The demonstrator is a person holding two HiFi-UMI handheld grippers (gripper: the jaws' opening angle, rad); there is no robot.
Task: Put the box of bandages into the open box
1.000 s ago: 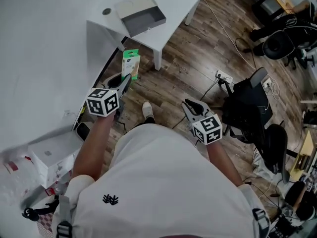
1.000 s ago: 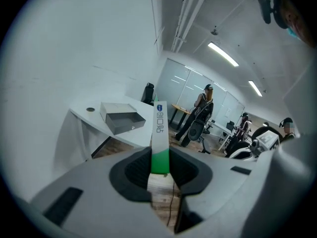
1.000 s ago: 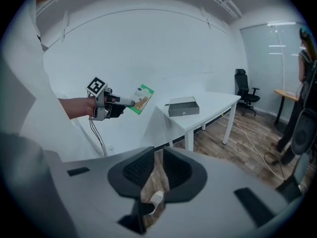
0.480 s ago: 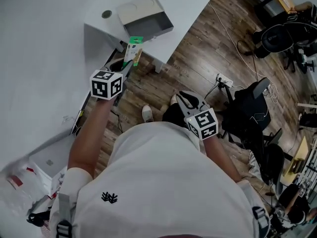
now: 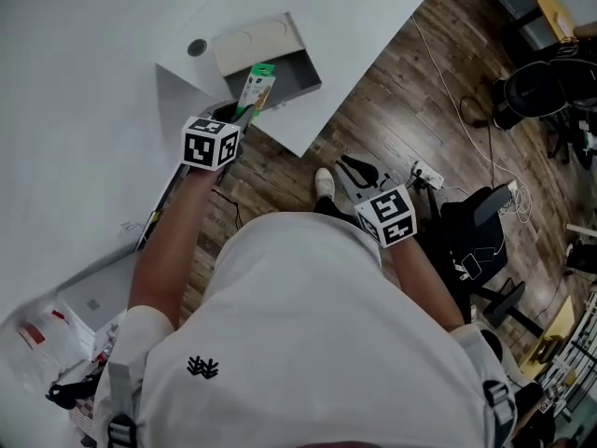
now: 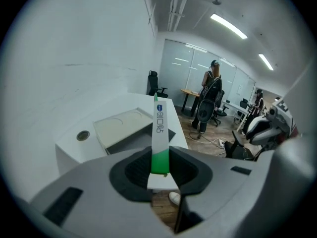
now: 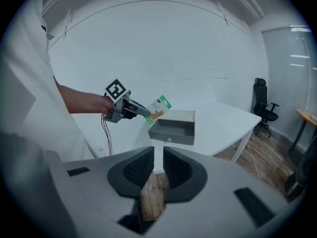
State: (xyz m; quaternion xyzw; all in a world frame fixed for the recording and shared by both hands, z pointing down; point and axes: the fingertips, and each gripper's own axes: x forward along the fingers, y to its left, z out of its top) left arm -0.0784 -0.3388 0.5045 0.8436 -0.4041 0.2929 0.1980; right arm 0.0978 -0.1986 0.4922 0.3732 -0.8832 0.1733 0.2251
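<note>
Since the earlier frames the left gripper (image 5: 244, 110) has carried the box of bandages (image 5: 257, 87) from above the wooden floor (image 5: 401, 110) to the open box (image 5: 291, 75) on the white table (image 5: 364, 17). The right gripper (image 5: 353, 169) has travelled the same way and is well behind and to the right of the left one.

Left gripper: jaws closed on the green lower end of the box of bandages. The box stands edge-on between them and projects forward past the tips, its far end at the near corner of the open box.

Right gripper: jaws a narrow slit apart with nothing between them, only floor showing through the gap. The box of bandages lies well ahead and to its left.
</note>
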